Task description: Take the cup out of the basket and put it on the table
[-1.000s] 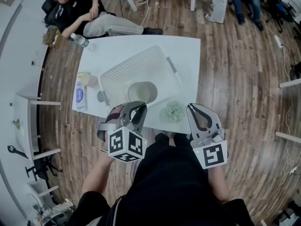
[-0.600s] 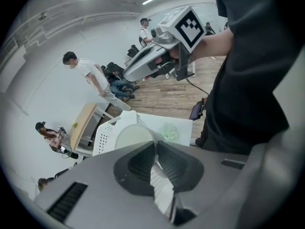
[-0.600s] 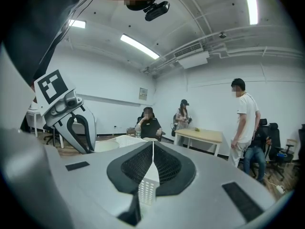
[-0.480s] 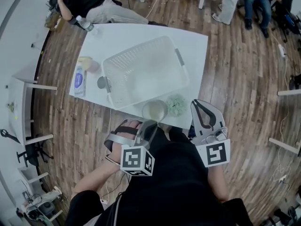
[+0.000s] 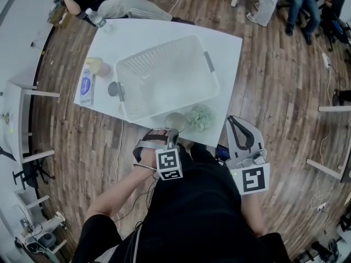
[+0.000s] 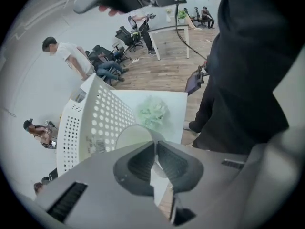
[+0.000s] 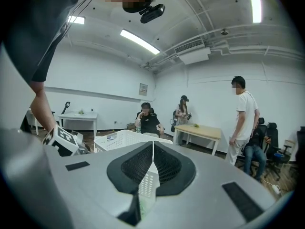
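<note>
Cup [image 5: 175, 121] lowered beside basket [image 5: 164, 75], upright, mouth up.

We're in an open, office-style lab room: wood-plank floor [image 5: 285, 92], plain white walls [image 7: 105, 75], strip lights [image 7: 139, 41] and a ceiling air unit [image 7: 193, 55] overhead, a white bench [image 5: 164, 32] in the middle, black swivel chairs [image 6: 123, 36] along the side (people [image 7: 148, 120] sit and stand around).

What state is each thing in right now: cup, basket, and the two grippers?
cup: out of the basket, opening up, pinched by its wall at the table's near edge.
basket: upright on the table, looks empty.
left gripper: shut on the cup.
right gripper: shut, empty.
</note>
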The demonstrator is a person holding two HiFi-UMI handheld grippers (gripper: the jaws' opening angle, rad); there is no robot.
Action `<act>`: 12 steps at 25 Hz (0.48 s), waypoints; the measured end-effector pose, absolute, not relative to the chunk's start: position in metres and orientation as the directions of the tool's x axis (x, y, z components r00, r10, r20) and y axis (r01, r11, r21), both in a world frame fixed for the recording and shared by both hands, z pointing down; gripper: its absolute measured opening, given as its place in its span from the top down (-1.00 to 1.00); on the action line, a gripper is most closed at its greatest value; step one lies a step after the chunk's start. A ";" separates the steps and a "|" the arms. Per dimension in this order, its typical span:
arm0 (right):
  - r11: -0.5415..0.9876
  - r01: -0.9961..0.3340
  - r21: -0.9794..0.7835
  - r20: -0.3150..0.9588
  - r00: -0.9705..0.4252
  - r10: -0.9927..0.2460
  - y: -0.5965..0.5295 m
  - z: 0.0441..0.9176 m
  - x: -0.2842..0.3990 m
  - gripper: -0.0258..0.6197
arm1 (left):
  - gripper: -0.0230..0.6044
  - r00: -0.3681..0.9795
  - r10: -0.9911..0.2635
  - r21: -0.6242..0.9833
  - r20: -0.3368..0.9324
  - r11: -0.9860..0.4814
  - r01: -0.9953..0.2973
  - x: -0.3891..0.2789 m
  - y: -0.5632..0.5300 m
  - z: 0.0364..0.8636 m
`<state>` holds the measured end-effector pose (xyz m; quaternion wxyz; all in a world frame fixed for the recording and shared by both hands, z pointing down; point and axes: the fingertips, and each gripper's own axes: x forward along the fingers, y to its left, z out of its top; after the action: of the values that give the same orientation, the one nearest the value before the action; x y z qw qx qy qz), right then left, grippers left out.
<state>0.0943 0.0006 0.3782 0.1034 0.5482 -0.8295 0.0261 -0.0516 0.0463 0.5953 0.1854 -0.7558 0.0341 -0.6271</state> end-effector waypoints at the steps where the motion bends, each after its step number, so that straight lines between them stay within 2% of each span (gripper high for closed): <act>1: 0.395 -0.916 0.071 0.205 -0.374 -0.904 0.002 0.379 0.095 0.84 | 0.83 0.200 -0.277 -0.313 0.940 -0.933 0.179 -0.054 0.045 0.606; 12: 0.344 -0.937 0.059 0.212 -0.325 -0.922 0.007 0.378 0.104 0.84 | 0.82 0.176 -0.310 -0.331 0.934 -0.937 0.107 -0.054 0.033 0.653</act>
<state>0.1040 0.0068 0.3782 0.1042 0.5717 -0.8130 0.0371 -0.0543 0.0328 0.6533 0.1634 -0.7491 0.0679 -0.6384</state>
